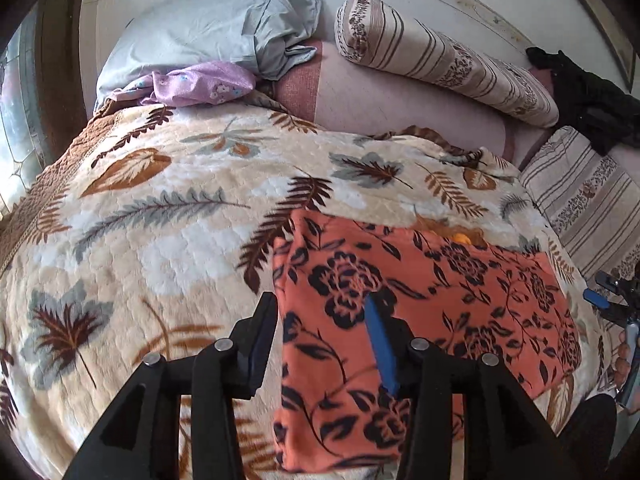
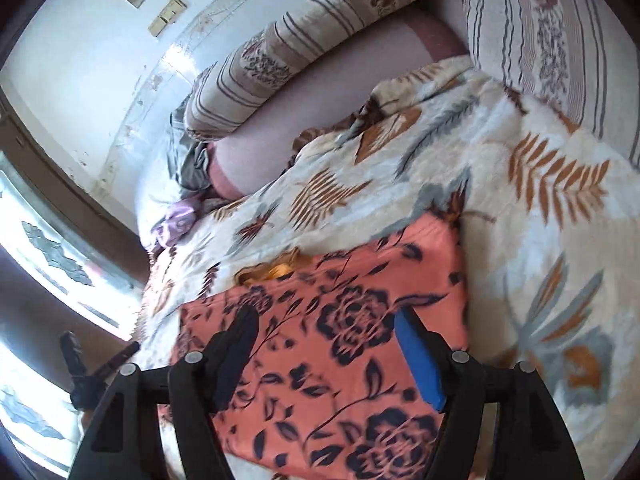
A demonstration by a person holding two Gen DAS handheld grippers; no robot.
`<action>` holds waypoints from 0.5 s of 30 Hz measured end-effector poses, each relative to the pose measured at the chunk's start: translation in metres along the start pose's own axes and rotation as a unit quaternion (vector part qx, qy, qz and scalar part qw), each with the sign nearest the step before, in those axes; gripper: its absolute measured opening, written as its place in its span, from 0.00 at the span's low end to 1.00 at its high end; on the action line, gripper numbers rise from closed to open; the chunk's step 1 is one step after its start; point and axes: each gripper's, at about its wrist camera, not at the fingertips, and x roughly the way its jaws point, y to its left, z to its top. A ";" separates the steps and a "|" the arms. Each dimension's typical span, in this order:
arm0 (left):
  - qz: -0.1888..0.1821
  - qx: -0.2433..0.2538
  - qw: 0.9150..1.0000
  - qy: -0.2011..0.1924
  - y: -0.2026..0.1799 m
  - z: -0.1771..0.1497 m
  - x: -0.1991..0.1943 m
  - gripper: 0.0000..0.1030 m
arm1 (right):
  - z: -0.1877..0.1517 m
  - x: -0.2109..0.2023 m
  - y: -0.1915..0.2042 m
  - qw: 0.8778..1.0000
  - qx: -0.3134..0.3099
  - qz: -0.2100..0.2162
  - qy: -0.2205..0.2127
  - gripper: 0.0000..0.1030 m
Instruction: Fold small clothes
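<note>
An orange garment with a black flower print (image 1: 432, 312) lies flat as a folded rectangle on the leaf-patterned blanket (image 1: 160, 208). My left gripper (image 1: 320, 308) is open, hovering over the garment's left edge, one finger outside it and the blue-padded one over the cloth. The right gripper (image 1: 612, 300) shows at the right edge of the left wrist view, beside the garment. In the right wrist view the same garment (image 2: 340, 360) fills the lower middle, and my right gripper (image 2: 324, 320) is open above it, holding nothing. A bit of orange fabric (image 2: 280, 268) pokes out at the garment's far edge.
A grey pillow (image 1: 208, 28) and a lilac flowered cloth (image 1: 200, 84) lie at the head of the bed. A striped bolster (image 1: 440, 56) and a striped cushion (image 1: 588, 196) lie to the right, with a black cloth (image 1: 588, 96) behind. A window (image 2: 48, 272) is on the left.
</note>
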 end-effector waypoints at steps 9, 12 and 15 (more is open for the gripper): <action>0.052 -0.042 0.994 0.091 0.009 -0.076 0.021 0.44 | -0.048 0.032 -0.058 0.991 0.128 0.008 0.047 0.69; 0.041 -0.055 0.995 0.077 0.013 -0.067 0.009 0.43 | -0.038 0.018 -0.041 0.995 0.096 0.009 0.032 0.70; 0.017 -0.056 0.997 0.053 0.010 -0.058 0.000 0.43 | -0.033 0.010 -0.030 0.995 0.086 0.039 0.029 0.70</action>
